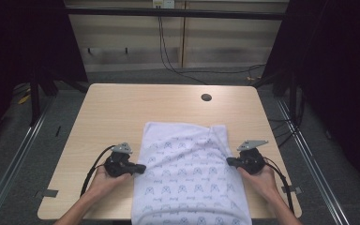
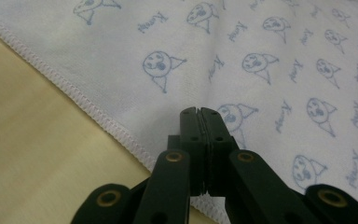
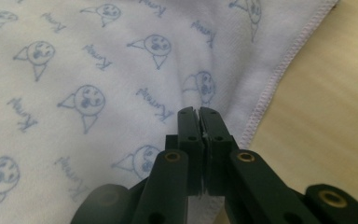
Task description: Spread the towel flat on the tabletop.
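Both hand-held grippers (image 1: 139,168) (image 1: 229,161) clamp towel (image 1: 192,178) edges; gripper views reveal stitched hems (image 2: 93,109).

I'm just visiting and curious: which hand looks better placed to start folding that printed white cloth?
Neither clearly. The left gripper and the right gripper sit shut at opposite side edges of the towel, mirrored. Probably both lift together; the right edge looks more rumpled.

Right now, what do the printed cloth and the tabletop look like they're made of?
Cloth: likely soft knitted or terry cotton, matte white with pale blue printed faces; the stitched hem and loose folds suggest it. Tabletop: probably laminated board, smooth light wood-grain finish with slight sheen.
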Action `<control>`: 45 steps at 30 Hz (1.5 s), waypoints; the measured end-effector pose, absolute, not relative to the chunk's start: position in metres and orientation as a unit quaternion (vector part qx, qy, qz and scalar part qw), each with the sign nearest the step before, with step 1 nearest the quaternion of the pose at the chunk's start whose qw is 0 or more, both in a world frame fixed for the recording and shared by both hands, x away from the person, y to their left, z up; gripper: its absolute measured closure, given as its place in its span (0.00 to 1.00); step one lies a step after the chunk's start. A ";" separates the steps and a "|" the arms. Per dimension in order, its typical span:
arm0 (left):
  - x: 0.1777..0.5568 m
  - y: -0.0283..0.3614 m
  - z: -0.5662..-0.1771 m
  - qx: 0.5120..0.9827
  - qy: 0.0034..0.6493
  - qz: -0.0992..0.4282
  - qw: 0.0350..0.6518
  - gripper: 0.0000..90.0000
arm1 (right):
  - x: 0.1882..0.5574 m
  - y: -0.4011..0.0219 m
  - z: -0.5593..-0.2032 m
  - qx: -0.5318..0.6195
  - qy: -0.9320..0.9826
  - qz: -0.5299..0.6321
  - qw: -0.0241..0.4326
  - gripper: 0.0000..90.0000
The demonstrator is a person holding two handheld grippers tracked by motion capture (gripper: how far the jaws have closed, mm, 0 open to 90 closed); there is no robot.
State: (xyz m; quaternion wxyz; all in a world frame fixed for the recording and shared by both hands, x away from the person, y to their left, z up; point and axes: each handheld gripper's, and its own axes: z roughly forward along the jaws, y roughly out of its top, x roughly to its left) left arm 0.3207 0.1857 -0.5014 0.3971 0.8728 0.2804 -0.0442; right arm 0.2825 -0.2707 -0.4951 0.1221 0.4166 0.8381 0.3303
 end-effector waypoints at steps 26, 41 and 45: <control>0.408 0.189 -0.503 0.814 0.376 0.000 0.444 0.71 | 0.325 -0.284 -0.476 0.437 0.790 0.402 0.150 0.71; 0.398 0.171 -0.506 0.849 0.328 0.011 0.414 0.97 | 0.328 -0.266 -0.495 0.424 0.812 0.386 0.106 0.94; 0.394 0.179 -0.496 0.835 0.333 0.013 0.438 0.97 | 0.324 -0.269 -0.486 0.428 0.803 0.400 0.112 0.98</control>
